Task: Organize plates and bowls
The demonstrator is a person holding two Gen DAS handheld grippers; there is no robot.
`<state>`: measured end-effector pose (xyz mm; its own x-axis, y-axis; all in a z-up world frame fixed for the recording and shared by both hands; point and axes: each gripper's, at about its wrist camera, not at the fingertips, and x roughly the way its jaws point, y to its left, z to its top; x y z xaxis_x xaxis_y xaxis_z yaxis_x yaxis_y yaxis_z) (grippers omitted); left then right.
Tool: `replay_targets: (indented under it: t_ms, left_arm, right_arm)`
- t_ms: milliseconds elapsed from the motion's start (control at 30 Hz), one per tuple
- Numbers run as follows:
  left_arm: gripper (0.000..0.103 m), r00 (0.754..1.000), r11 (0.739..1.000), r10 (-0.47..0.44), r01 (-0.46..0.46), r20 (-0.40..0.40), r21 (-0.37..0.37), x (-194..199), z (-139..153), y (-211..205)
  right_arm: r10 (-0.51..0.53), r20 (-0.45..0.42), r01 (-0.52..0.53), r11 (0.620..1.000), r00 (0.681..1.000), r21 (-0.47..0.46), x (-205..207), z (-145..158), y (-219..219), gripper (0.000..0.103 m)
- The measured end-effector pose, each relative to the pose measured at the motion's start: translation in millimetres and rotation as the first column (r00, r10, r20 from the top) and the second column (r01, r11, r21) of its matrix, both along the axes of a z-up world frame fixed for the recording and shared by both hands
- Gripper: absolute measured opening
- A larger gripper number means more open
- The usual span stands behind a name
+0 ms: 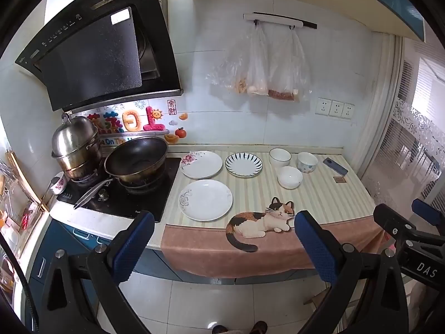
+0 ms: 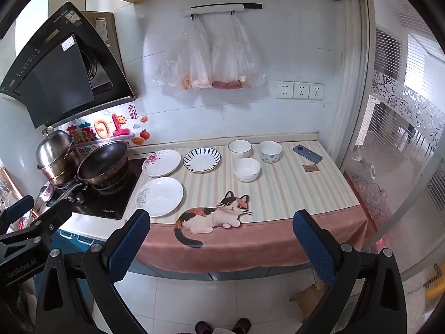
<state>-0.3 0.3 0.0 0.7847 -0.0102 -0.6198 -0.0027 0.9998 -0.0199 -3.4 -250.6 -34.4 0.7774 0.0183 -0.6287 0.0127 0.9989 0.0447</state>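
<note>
Three round ceramic plates lie flat and apart from one another on the left part of the striped cream mat [image 1: 319, 194] that covers the counter [image 1: 91, 220]: a white plate with a pale blue flower on its rim [image 1: 205, 199] [image 2: 160, 196] nearest the front edge, a white plate with a pink flower [image 1: 201, 164] [image 2: 162, 162] behind it near the back, and a white plate with dark radial stripes [image 1: 243, 164] [image 2: 202, 159] just to the right of that one. Right of the plates stand three upright bowls in a close cluster: a white bowl with a thin dark rim [image 1: 280, 157] [image 2: 239, 149] at the back, a white bowl with blue spots [image 1: 307, 162] [image 2: 270, 151] beside it, and a plain white bowl [image 1: 290, 177] [image 2: 247, 169] in front of them. The front flowered plate sits just beside the black glass hob [image 1: 122, 194], where a dark wok [image 1: 136, 158] and a steel steamer pot [image 1: 75, 150] stand. The mat is bare along the front and right, save for a calico cat picture [image 1: 261, 222] [image 2: 212, 217], a dark phone [image 1: 335, 166] [image 2: 307, 153] and a small brown card [image 1: 339, 179] at the far right. The mat's pink border hangs over the counter's front edge.

The left gripper [image 1: 224, 246] and right gripper [image 2: 221, 243] hover side by side out in front of the counter, above the tiled floor, pointing at it, well apart from the dishes. Both sets of blue-padded fingers [image 1: 133, 245] [image 2: 129, 245] are spread wide, grasping nothing
</note>
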Motion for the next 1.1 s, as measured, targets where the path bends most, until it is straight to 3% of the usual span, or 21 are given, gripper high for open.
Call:
replay_targets:
  t_ms: [1100]
  left_arm:
    - [0.103, 1.000, 1.000, -0.001, 0.001, 0.017, 0.013, -3.2, 9.3, -6.4]
  right_arm:
    - [-0.004, 0.014, 0.003, 0.999, 1.000, 0.040, -7.8, 9.1, -4.5, 0.103]
